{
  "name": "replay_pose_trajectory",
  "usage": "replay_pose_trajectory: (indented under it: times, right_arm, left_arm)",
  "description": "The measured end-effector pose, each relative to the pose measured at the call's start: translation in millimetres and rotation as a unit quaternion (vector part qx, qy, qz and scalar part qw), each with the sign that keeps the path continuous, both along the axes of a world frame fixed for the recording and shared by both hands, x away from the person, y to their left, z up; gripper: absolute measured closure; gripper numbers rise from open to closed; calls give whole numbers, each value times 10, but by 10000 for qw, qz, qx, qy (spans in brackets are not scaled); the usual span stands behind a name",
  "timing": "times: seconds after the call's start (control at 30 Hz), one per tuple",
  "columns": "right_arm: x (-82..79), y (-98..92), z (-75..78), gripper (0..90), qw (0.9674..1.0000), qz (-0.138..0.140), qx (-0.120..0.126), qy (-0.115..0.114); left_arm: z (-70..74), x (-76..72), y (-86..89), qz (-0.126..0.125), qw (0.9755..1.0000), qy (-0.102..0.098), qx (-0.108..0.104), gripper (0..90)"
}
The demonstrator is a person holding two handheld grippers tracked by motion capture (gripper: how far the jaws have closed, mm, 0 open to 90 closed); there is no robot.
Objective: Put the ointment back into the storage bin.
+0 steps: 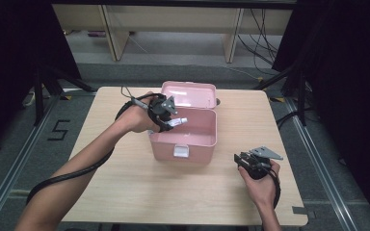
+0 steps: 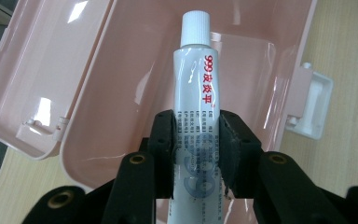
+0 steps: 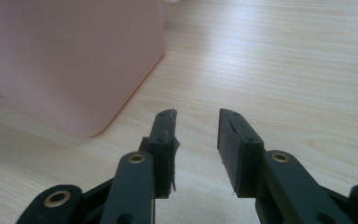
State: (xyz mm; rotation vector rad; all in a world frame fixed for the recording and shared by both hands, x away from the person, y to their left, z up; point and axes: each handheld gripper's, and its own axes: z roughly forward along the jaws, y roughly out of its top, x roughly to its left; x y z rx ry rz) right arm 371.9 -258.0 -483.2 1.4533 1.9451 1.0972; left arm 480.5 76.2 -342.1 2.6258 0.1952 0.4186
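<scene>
The left gripper point(image 2: 196, 156) pinches a white plastic ointment tube point(image 2: 198, 93), cap pointing ahead, directly over the open pink plastic box point(image 2: 98, 70); the right gripper point(image 3: 196, 140) rests spread, empty.

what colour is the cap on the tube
White, ribbed cap on the tube; clearest in the left gripper view.

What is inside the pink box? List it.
The pink box looks bare inside. The white tube, clamped in the left tool, hangs above the opening. The tool and tube cover part of the floor.

Pink box point(image 1: 185, 139), white red-lettered tube point(image 2: 198, 93), black tools.
</scene>
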Motion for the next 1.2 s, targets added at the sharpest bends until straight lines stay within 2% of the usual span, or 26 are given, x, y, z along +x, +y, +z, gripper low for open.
replay_pose_trajectory:
  times: [0.03, 0.13, 0.17, 0.2, 0.6, 0.83, 0.87, 1.03, 1.2]
  right_arm:
    - [-2, -12, 6, 679, 10000, -4, -71, -24]
    - [1, -14, 3, 679, 10000, -7, -62, -26]
    - [-15, 13, 4, 678, 9998, -65, 175, 65]
    - [-2, -14, 3, 679, 10000, 19, -6, -19]
    - [-5, -18, 2, 679, 10000, 13, -60, 6]
    - [-1, -18, -4, 679, 10000, 4, -42, -20]
    - [-13, 10, -8, 679, 9999, -88, 125, 69]
    - [-7, 0, -14, 679, 10000, -69, 22, 40]
    - [-13, 5, -11, 679, 9999, -62, 95, 57]
  left_arm:
    - [1, 3, -7, -35, 10000, 4, 35, 681]
    - [-15, 5, -26, -96, 10000, 5, 11, 680]
    - [-15, 6, -30, -112, 9999, 4, 32, 681]
    - [-21, 10, -38, -141, 9999, 3, 50, 681]
    - [-80, 18, -73, -246, 9995, 107, 154, 680]
    - [-129, 16, -102, -305, 9992, 169, 177, 680]
    - [-134, 17, -106, -321, 9992, 163, 196, 680]
    - [-166, 19, -122, -329, 9990, 225, 194, 680]
    - [-180, 24, -127, -334, 9990, 243, 193, 680]
